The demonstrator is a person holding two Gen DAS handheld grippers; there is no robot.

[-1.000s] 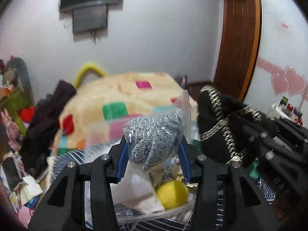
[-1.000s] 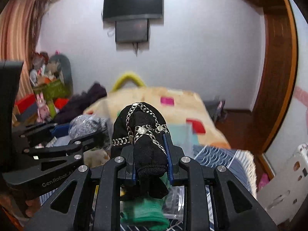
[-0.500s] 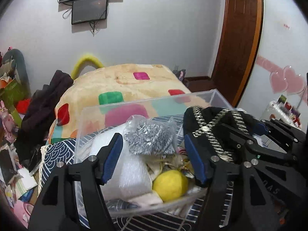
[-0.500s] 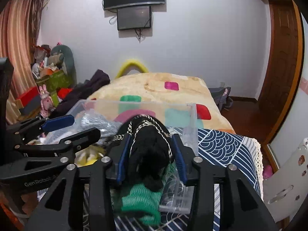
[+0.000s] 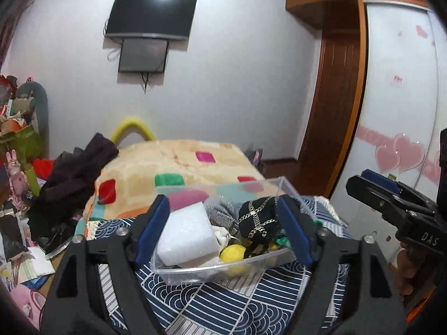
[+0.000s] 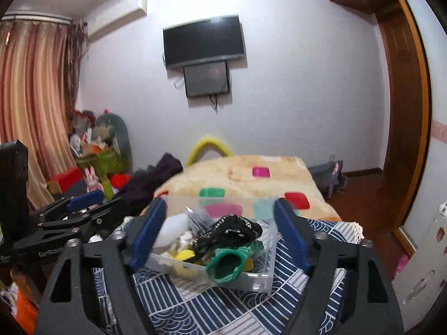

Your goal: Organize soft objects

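A clear plastic box (image 5: 195,275) (image 6: 261,277) stands on a blue wave-patterned cloth (image 5: 223,307) (image 6: 209,307). In it lie a white foam block (image 5: 187,231), a bagged grey knit piece (image 5: 220,215), a black cloth with a metal chain (image 5: 257,220) (image 6: 232,230), a yellow ball (image 5: 233,252) and a green knit piece (image 6: 227,262). My left gripper (image 5: 223,231) is open and empty, drawn back in front of the box. My right gripper (image 6: 219,234) is open and empty too, and also shows at the right of the left wrist view (image 5: 391,198).
Behind the box is a bed with a cream blanket with coloured squares (image 5: 173,167) (image 6: 251,173). Dark clothes (image 5: 75,178) and toys (image 5: 16,128) pile up at the left. A wooden door (image 5: 332,106) and a white cabinet (image 5: 399,111) are at the right.
Both grippers opened, let the bagged grey knit and the black chained cloth drop into the box, and pulled back and up from it.
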